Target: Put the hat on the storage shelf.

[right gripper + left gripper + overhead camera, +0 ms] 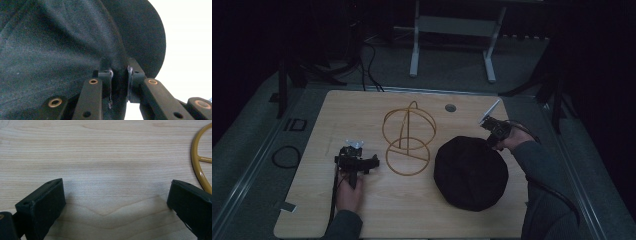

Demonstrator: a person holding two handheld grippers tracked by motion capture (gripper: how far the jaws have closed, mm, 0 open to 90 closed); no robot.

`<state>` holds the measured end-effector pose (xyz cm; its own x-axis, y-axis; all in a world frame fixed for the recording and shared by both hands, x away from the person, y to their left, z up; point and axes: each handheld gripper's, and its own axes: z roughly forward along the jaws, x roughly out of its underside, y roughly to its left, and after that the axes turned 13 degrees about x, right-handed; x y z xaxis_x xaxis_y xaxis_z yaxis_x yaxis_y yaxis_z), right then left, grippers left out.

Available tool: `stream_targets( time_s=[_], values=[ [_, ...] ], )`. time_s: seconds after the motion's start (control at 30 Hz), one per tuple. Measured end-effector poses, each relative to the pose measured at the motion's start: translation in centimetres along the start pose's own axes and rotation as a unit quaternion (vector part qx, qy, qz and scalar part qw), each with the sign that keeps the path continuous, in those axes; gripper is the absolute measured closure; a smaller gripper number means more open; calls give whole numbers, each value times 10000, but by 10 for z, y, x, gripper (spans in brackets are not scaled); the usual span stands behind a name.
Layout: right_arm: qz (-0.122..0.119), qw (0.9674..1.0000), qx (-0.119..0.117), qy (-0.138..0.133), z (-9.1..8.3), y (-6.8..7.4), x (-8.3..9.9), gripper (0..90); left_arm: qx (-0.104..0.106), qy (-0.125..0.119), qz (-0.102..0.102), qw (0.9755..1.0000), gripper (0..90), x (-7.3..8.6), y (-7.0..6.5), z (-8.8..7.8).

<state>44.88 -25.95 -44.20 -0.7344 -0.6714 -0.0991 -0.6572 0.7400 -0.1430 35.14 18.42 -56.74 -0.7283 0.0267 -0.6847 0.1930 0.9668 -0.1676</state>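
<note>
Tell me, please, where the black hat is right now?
In the high view the black hat lies right of the gold wire stand, its far edge pinched by the right gripper.

The high view looks forward and down from above the person's side onto the whole desk (362,215). The left gripper view sits close over the desk (105,152), sharing the yellow wire stand (408,142) (198,162). The right gripper view presses against the black hat (62,45) (471,172).
</note>
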Motion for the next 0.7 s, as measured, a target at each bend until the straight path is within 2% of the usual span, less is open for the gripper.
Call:
stream_targets(
  time_s=[0.27, 0.5, 0.7],
  values=[
    [279, 9994, -200, 98, -14, -10, 4, 779, 0, 3, -1, 10000, 12, 0, 0, 0],
    [626, 9978, -219, 41, -29, -22, 9, 779, 1, 3, 0, 10000, 12, 0, 0, 0],
    [801, 9965, -256, -8, -40, -29, 12, 779, 2, 5, -2, 10000, 12, 0, 0, 0]
  ],
)
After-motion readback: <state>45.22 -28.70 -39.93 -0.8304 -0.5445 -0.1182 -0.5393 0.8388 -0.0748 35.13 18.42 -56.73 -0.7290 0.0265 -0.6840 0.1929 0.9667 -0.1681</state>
